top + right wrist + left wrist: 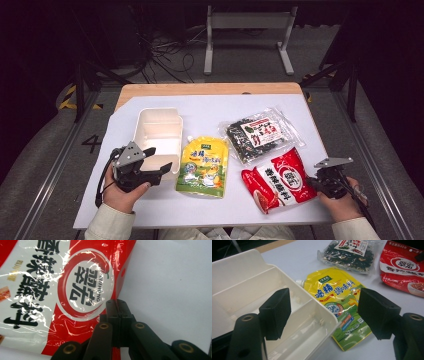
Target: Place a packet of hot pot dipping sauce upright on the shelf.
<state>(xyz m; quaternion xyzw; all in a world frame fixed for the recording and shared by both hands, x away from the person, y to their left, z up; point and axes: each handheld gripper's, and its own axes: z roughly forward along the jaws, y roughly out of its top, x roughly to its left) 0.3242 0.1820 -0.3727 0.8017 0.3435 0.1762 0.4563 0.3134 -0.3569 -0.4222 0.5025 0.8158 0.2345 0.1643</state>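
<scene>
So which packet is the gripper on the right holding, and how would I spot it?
Start at the white sheet covering the table and look to its near right corner. There the right gripper is shut on the edge of the red packet. It is the one red-and-white bag with a round logo, beside the yellow pouch and in front of the clear bag of dark dried bits.

My right gripper has its two black jaws pressed together on the edge of a glossy red and white plastic pouch with a round logo, which lies on the pale white table sheet beside it.
</scene>
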